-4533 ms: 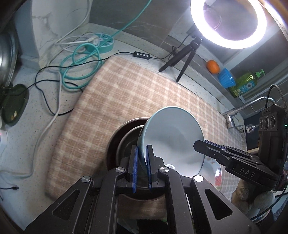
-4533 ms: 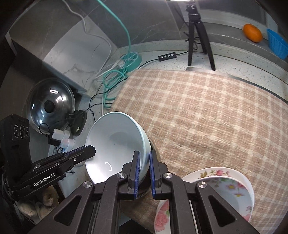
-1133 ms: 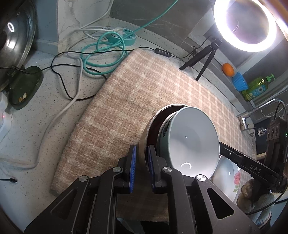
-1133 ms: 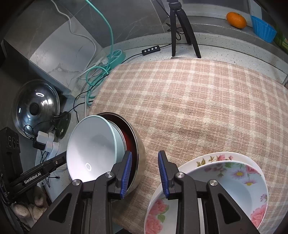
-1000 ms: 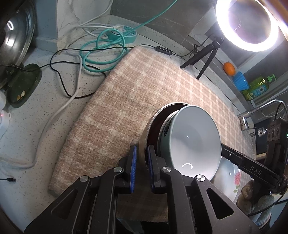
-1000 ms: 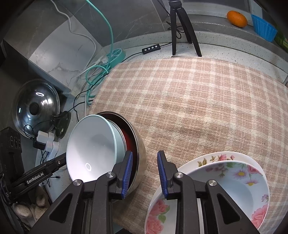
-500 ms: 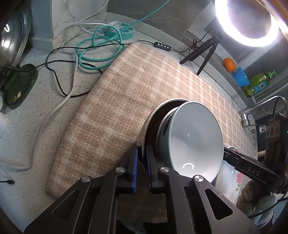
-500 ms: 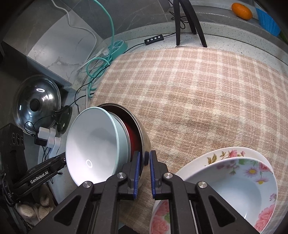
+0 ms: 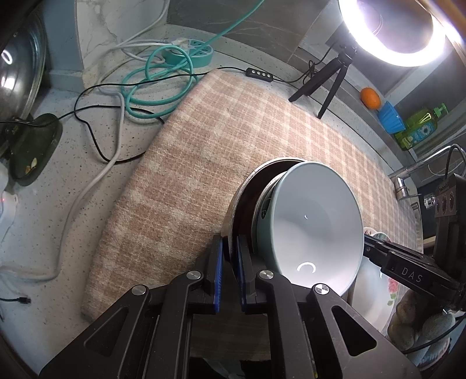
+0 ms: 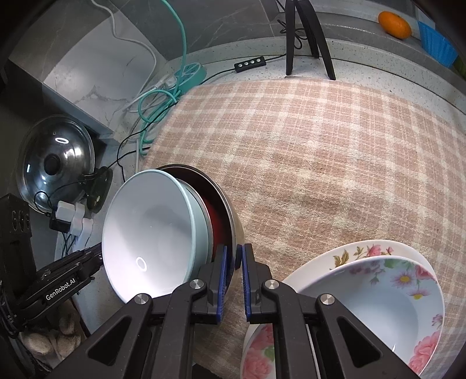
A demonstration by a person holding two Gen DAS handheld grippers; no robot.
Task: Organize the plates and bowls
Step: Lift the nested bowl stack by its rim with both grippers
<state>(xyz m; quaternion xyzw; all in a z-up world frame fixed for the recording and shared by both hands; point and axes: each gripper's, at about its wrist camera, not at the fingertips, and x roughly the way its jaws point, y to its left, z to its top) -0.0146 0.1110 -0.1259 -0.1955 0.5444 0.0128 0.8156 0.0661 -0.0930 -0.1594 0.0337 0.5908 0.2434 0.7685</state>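
A pale blue bowl [image 9: 314,230] [image 10: 151,230] sits nested inside a steel bowl with a dark red inside [image 9: 241,204] [image 10: 225,210] on the checked cloth. My left gripper [image 9: 229,247] is shut on the steel bowl's near-left rim. My right gripper [image 10: 233,256] is shut on the same steel bowl's rim on the opposite side. Flowered plates with a flowered bowl [image 10: 375,294] stand stacked to the right, also seen in the left wrist view [image 9: 375,297].
Checked cloth [image 10: 320,151] covers the counter. A ring light on a tripod [image 9: 390,32], an orange [image 10: 394,24], blue cup [image 10: 437,40], green bottle [image 9: 419,125] and tap [image 9: 407,177] stand behind. Teal cable coil [image 9: 163,78], pot lid [image 10: 55,160] and plugs [image 10: 72,218] lie left.
Both grippers let go of the pale blue bowl once it nested in the steel bowl. They shifted to the steel bowl's rim and closed on it from opposite sides.
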